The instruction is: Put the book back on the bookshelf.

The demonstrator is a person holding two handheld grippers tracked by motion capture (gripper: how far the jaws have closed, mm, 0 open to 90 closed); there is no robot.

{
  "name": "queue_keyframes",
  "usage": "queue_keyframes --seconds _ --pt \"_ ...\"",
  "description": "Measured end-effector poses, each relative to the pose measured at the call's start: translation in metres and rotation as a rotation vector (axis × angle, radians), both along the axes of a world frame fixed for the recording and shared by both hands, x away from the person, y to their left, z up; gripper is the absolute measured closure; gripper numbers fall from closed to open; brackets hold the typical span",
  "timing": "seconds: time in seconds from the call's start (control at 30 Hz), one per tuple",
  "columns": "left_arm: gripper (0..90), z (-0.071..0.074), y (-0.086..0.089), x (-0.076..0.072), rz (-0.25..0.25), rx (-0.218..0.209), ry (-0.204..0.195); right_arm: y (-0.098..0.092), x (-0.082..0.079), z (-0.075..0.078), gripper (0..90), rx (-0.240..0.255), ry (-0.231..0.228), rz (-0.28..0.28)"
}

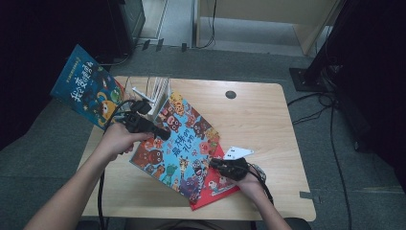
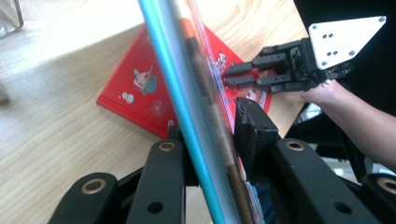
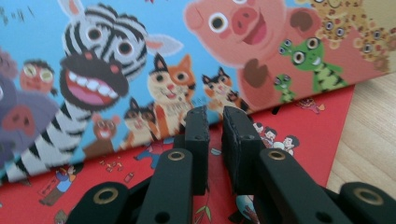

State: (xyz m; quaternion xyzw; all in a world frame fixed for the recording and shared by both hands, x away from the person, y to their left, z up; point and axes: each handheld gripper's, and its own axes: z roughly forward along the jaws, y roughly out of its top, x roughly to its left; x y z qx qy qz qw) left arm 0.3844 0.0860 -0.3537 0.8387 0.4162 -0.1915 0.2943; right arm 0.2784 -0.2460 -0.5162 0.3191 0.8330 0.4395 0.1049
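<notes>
A blue picture book (image 1: 184, 139) with cartoon animals lies slanted on the wooden table (image 1: 258, 120), on top of a red book (image 1: 218, 184). My left gripper (image 1: 160, 133) is shut on the blue book's left edge. In the left gripper view that edge (image 2: 196, 93) runs up between the jaws (image 2: 210, 126), raised above the red book (image 2: 140, 88). My right gripper (image 1: 215, 164) hovers over the red book (image 3: 303, 130) just beside the blue cover (image 3: 140, 60). Its jaws (image 3: 215, 114) stand a narrow gap apart with nothing between them. The left gripper view shows the right gripper (image 2: 231, 74) beyond the book.
A white wire rack (image 1: 155, 93) stands at the table's back left, just behind the blue book. Another blue book (image 1: 86, 86) leans past the table's left corner. A round cable hole (image 1: 231, 94) sits near the back edge. Bare tabletop extends to the right.
</notes>
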Motion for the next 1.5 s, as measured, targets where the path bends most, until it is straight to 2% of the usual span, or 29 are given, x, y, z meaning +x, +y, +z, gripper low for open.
queue_keyframes --seconds 0.13,0.23,0.37,0.5,0.73,0.93,1.07,1.17,1.27,1.37,1.5 --pt "77.0 0.016 -0.001 0.002 -0.007 0.037 -0.015 -0.002 -0.001 0.002 76.0 -0.022 -0.007 -0.005" --pt "78.6 0.026 -0.002 0.002 -0.017 0.079 -0.013 -0.003 -0.003 0.002 74.8 -0.041 -0.017 0.002" --pt "81.2 0.038 -0.001 0.001 -0.017 0.108 -0.007 -0.003 -0.004 0.003 72.7 -0.048 -0.015 0.008" --pt "82.0 0.045 0.0 -0.002 -0.042 0.14 -0.006 -0.003 -0.004 0.003 70.8 -0.046 -0.015 0.01" --pt "81.8 0.054 0.011 -0.005 -0.026 0.162 -0.019 -0.003 -0.005 0.003 69.5 -0.053 -0.021 0.017" --pt "81.6 0.066 0.034 -0.012 0.022 0.164 -0.051 -0.003 -0.004 0.002 61.2 -0.045 -0.027 0.014" --pt "81.6 0.075 0.058 -0.016 0.08 0.152 -0.039 -0.003 -0.003 0.001 58.1 -0.035 -0.02 0.015" --pt "81.5 0.079 0.072 -0.021 0.104 0.158 -0.036 -0.002 -0.002 0.001 54.6 -0.03 -0.018 0.02" --pt "81.4 0.083 0.086 -0.028 0.126 0.169 -0.061 -0.001 -0.001 0.001 49.5 -0.039 -0.019 0.021" --pt "81.4 0.085 0.103 -0.032 0.165 0.178 -0.051 0.0 0.001 0.001 46.2 -0.043 -0.022 0.024" --pt "81.0 0.086 0.126 -0.038 0.214 0.167 -0.027 0.0 0.004 0.001 42.9 -0.038 -0.017 0.025"
